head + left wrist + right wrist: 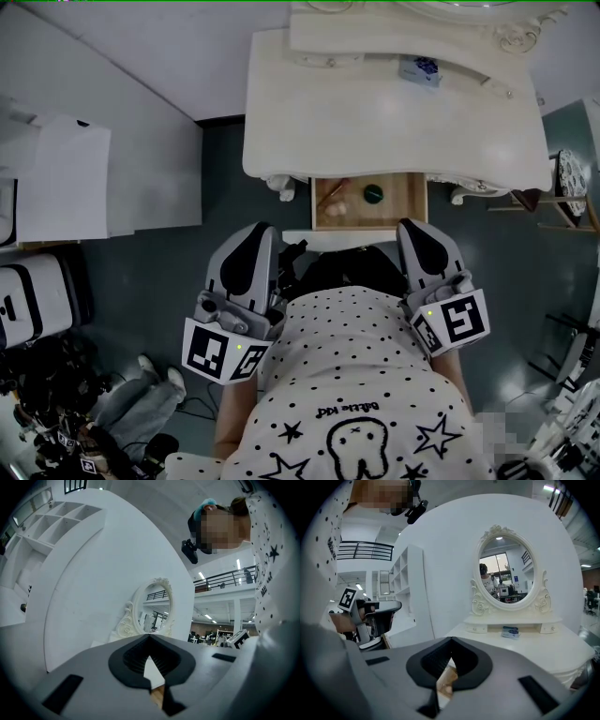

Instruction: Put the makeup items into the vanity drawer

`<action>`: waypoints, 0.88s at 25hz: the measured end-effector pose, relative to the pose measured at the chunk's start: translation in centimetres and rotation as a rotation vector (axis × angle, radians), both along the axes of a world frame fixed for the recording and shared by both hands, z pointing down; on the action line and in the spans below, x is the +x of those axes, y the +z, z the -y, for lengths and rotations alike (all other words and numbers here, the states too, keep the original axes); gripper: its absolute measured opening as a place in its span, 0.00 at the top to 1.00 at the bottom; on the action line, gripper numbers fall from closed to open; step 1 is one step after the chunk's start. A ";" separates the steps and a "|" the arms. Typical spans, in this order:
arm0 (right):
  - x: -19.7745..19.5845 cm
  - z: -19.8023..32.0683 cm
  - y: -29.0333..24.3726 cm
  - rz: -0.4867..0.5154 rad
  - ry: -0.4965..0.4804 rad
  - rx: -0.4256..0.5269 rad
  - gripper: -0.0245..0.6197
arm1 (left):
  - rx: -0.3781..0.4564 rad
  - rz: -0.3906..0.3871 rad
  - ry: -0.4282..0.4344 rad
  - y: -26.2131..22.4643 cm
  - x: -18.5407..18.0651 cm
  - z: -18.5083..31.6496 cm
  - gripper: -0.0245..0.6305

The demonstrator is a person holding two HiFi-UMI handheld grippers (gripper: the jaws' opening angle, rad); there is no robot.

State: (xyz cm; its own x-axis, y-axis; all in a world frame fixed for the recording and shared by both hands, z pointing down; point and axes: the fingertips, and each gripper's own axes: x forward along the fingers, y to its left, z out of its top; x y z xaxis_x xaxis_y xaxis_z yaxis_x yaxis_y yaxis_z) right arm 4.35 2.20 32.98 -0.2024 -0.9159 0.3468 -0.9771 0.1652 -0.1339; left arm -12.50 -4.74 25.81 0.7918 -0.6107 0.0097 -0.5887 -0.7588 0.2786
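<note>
Polka-dot white shirt fills the foreground. Left gripper and right gripper hover off the cream vanity bench's front edge, both jaws together and empty. Its open wooden drawer holds a dark green round item and pale items.

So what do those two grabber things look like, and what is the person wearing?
The left gripper and right gripper are rounded grey shells with black patches, black-lined where the jaws meet. The left cube and right cube on them are white with black square markers and a tiny green light each. The person wears a white top with black dots, stars and a cartoon tooth.
</note>
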 end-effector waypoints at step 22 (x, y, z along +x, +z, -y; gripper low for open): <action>0.0 -0.8 0.4 -0.017 0.015 -0.013 0.95 | 0.007 -0.007 0.022 -0.2 0.3 -0.8 0.97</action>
State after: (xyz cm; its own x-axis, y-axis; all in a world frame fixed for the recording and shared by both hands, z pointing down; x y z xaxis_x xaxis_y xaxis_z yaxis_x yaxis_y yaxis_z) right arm 4.35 3.01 33.33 -0.1829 -0.9142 0.3615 -0.9816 0.1492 -0.1194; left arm -12.24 -3.91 25.63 0.8050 -0.5933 -0.0001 -0.5701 -0.7735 0.2771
